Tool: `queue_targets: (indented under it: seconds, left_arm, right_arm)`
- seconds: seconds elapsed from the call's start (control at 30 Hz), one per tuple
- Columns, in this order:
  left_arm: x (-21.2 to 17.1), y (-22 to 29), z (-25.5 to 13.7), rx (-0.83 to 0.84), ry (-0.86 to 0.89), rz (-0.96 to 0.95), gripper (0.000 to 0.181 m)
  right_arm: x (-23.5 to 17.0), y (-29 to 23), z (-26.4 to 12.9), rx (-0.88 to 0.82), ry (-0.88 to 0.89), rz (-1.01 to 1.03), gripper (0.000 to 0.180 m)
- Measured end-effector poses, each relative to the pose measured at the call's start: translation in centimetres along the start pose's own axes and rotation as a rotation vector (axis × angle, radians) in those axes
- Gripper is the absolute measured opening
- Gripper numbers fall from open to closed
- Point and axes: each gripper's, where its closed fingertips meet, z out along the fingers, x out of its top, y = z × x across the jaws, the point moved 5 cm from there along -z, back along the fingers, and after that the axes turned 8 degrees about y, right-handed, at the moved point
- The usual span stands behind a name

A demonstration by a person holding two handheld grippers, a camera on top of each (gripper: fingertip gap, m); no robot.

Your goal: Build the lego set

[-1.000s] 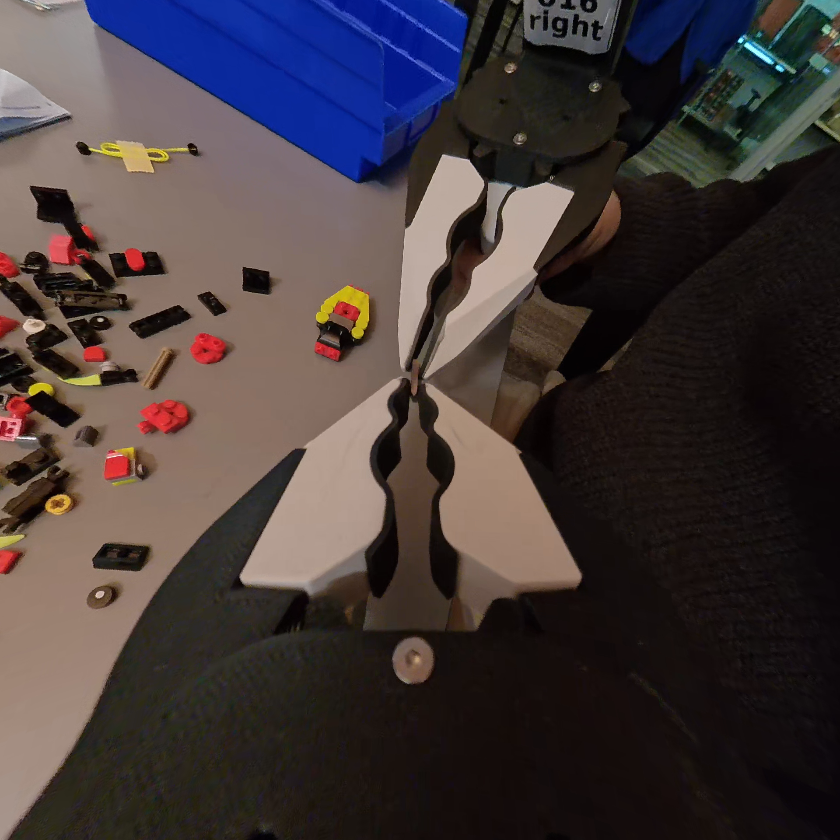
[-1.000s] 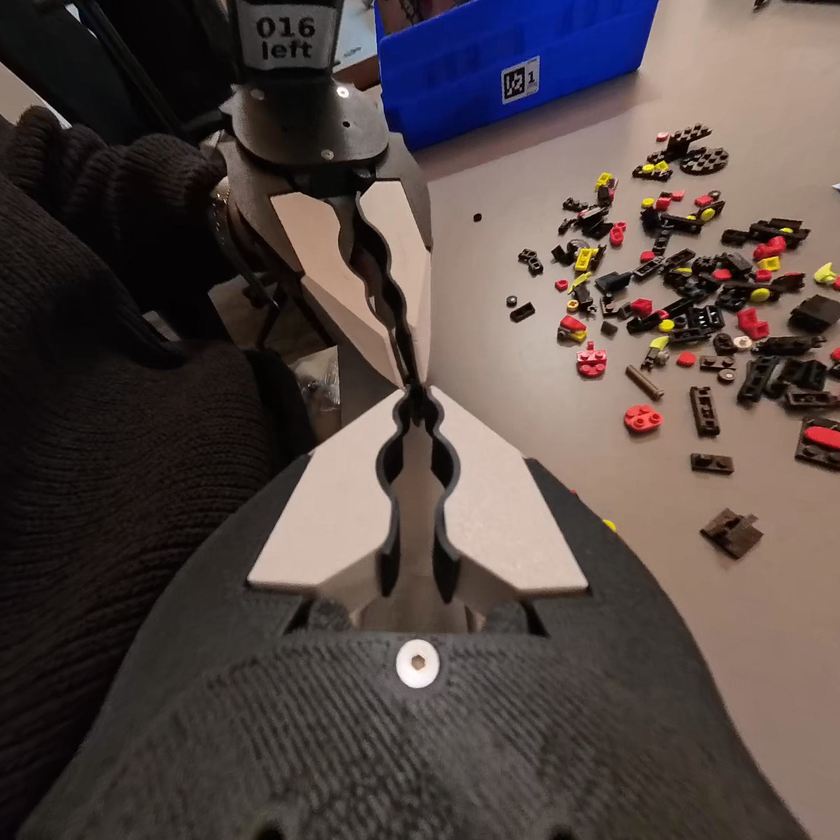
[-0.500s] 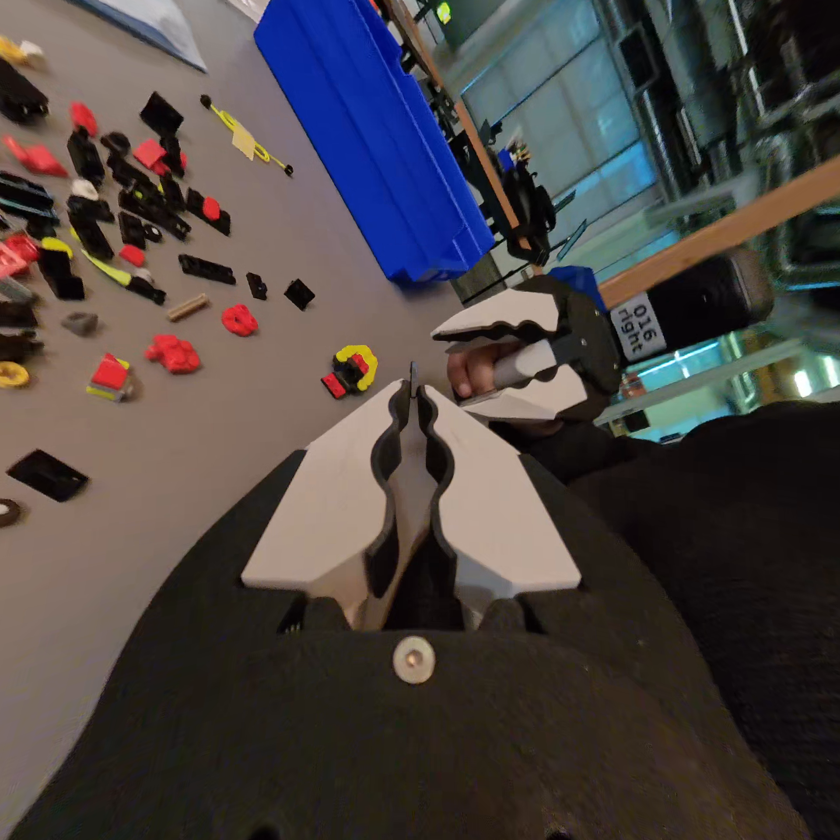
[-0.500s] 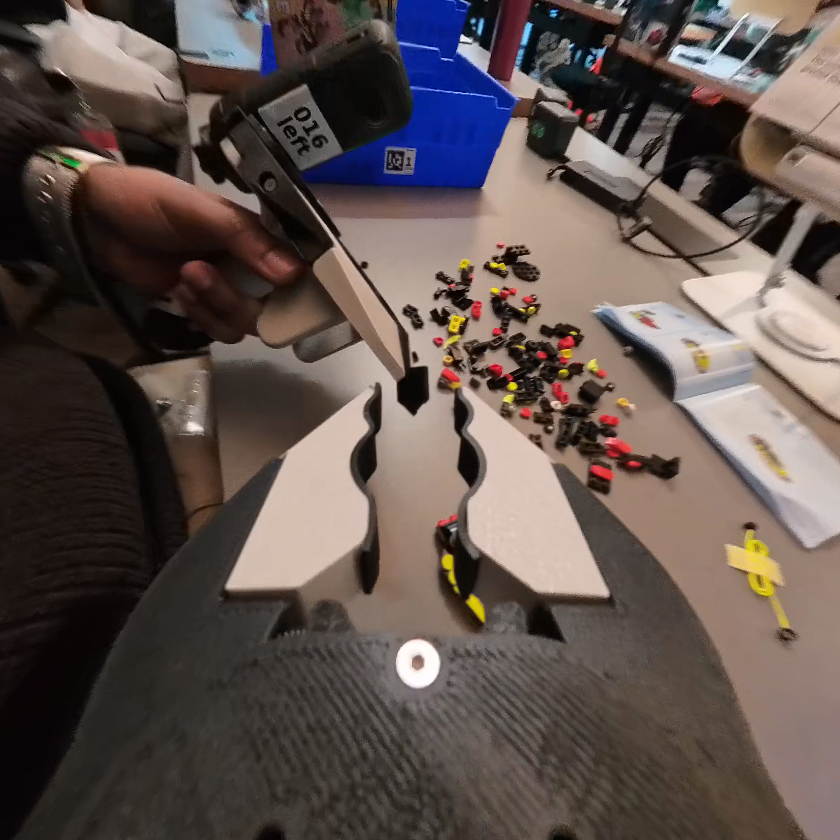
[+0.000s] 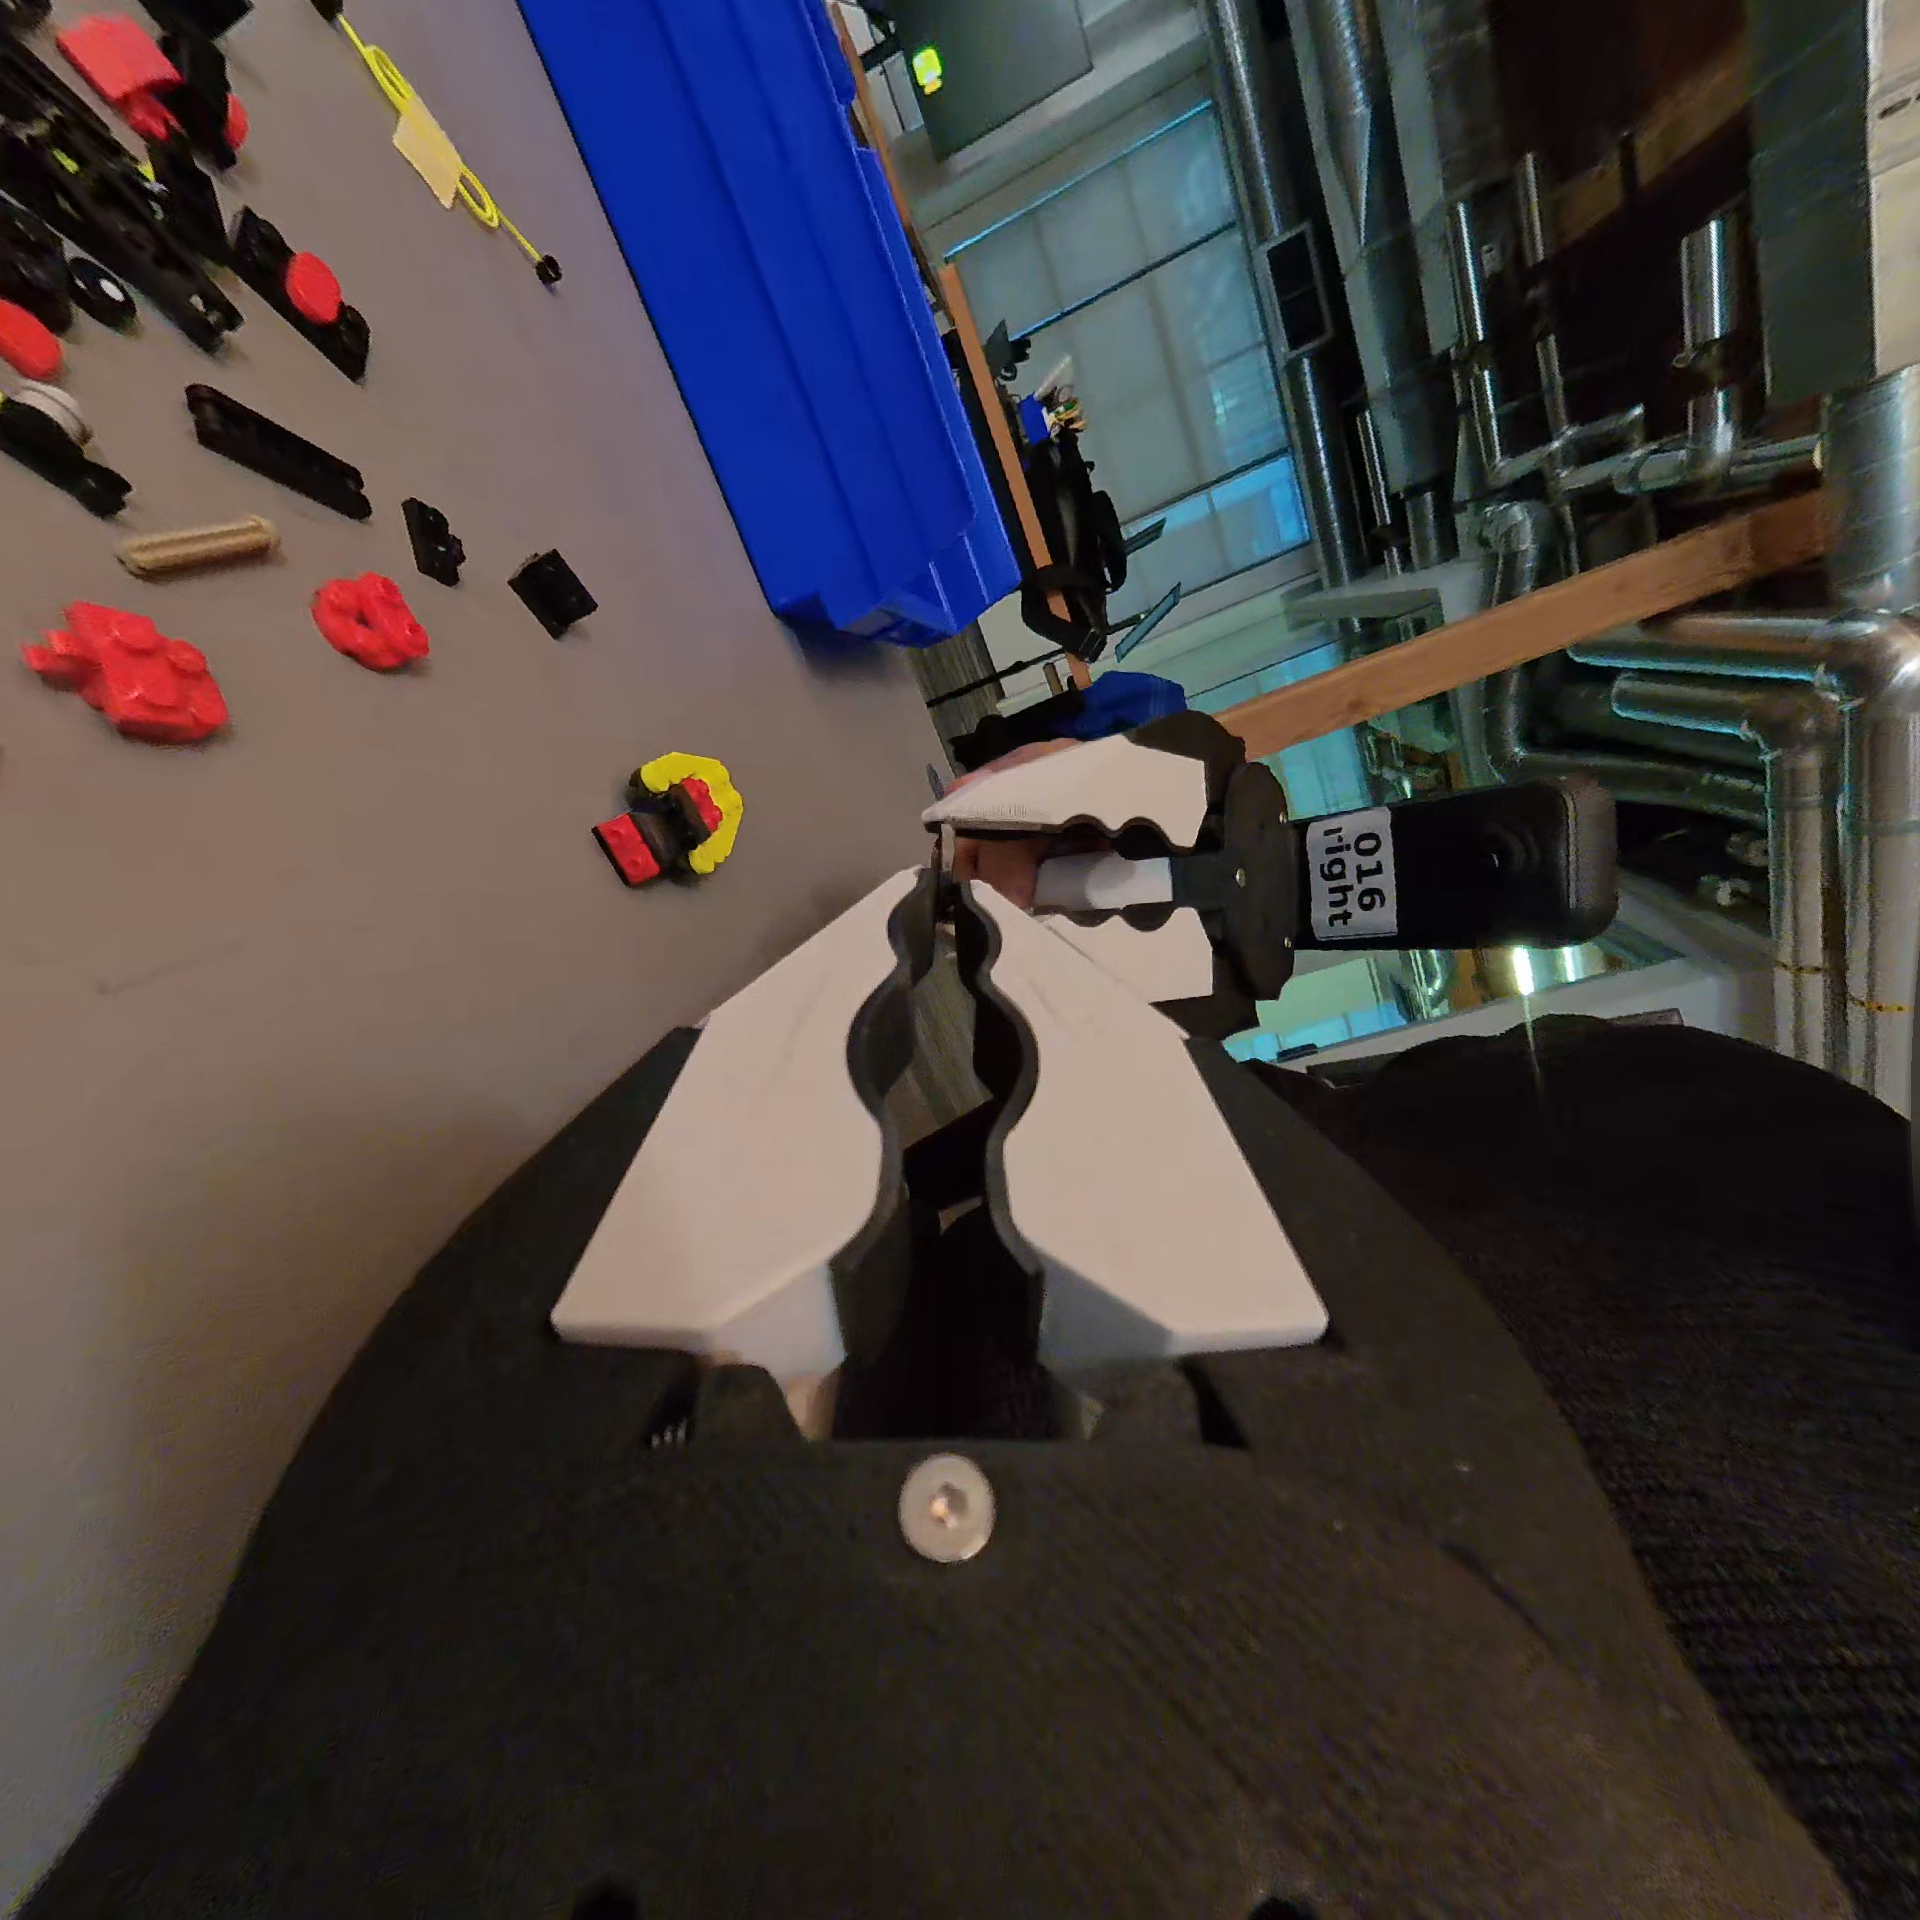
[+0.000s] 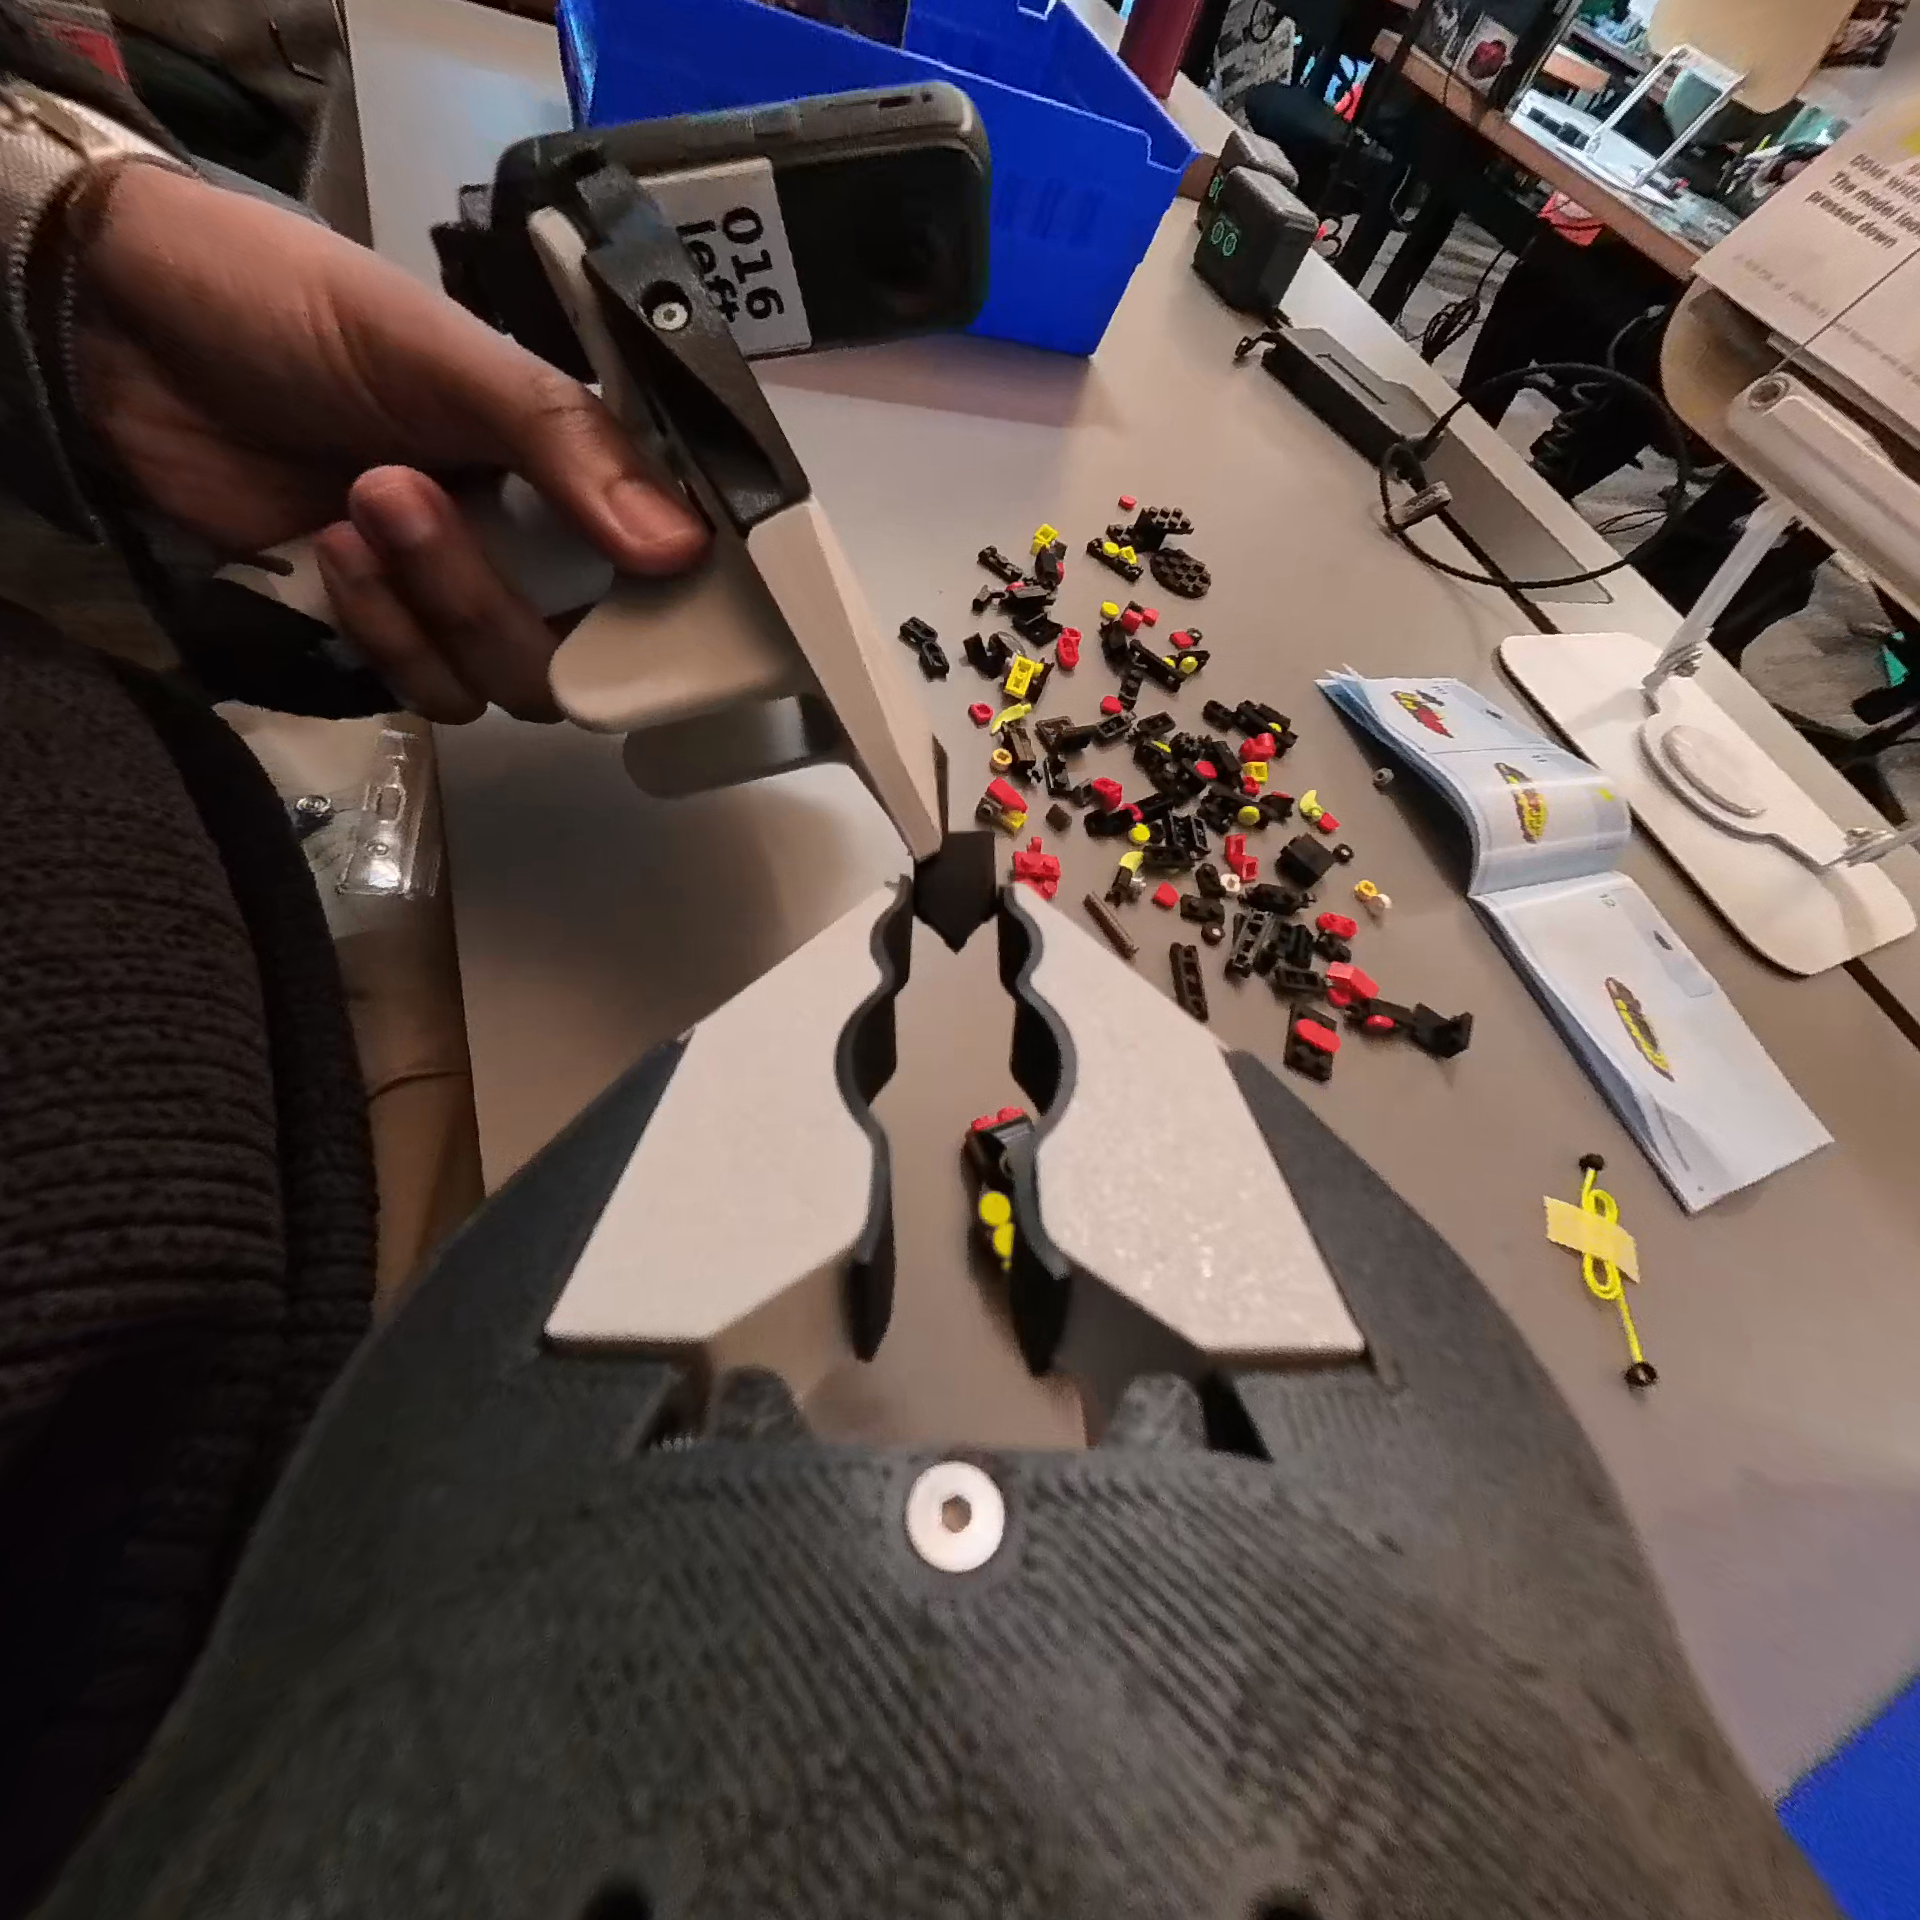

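While the left hand-held gripper (image 6: 928, 844), tilted steeply down in a person's hand (image 6: 343, 436), pinches a small black lego plate (image 6: 954, 883) above the desk (image 6: 644, 883), the right hand-held gripper (image 6: 954, 906) meets it tip to tip, spread apart around that plate.

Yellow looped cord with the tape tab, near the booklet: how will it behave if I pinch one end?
The yellow cord probably flops: it lies in slack loops, so the rest would dangle. It looks thin and light, so a push likely drags it rather than rolls it. The tape tab may keep the loops bundled.
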Motion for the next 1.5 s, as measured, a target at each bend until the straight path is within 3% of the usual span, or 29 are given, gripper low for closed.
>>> queue_targets:
  seconds: [0.07, 0.2, 0.3, 0.47, 0.63, 0.73, 0.87, 1.0, 1.13, 1.33, 1.5]
  left_arm:
    - [-0.2, 0.0, 0.2, -0.007, -0.019, 0.003, 0.001]
    - [0.0, -0.2, 0.5, 0.023, -0.036, 0.065, 0.024]
    - [-0.1, -0.2, 0.7, 0.051, -0.090, 0.182, 0.025]
    - [-0.5, -1.2, 1.5, 0.171, -0.215, 0.486, 0.035]
    - [-0.6, -2.2, 2.5, 0.241, -0.298, 0.689, 0.043]
    - [-0.9, -2.7, 3.4, 0.228, -0.351, 0.726, 0.044]
    - [-0.8, -3.8, 4.7, 0.257, -0.397, 0.812, 0.047]
    - [-0.3, -4.3, 6.2, 0.265, -0.413, 0.849, 0.052]
    - [-0.5, -3.7, 5.6, 0.247, -0.382, 0.788, 0.052]
    - [0.1, -3.8, 4.4, 0.289, -0.356, 0.902, 0.052]
    - [-0.8, -3.6, 5.0, 0.185, -0.401, 0.885, 0.057]
  right_arm:
    - [0.0, 0.0, -0.4, 0.003, -0.004, -0.003, 0.014]
    - [0.1, 2.9, -2.8, -0.125, 0.022, 0.004, 0.014]
    - [-1.6, 5.5, -5.1, -0.192, -0.003, 0.083, 0.014]
    - [-3.3, 5.7, -6.0, -0.119, -0.011, 0.249, 0.014]
    - [-4.3, 4.9, -5.0, -0.054, -0.079, 0.179, 0.014]
    - [-4.8, 5.5, -4.7, -0.026, -0.084, 0.186, 0.014]
    - [-1.9, 7.3, -3.5, 0.065, 0.105, 0.393, 0.014]
    - [-2.5, 7.9, -2.2, 0.068, 0.039, 0.261, 0.014]
    - [-3.9, 7.1, -2.2, 0.116, -0.002, 0.288, 0.014]
    - [-3.2, 7.1, -2.4, 0.155, 0.072, 0.359, 0.014]
    - [-3.7, 6.5, -2.7, 0.163, 0.014, 0.316, 0.014]
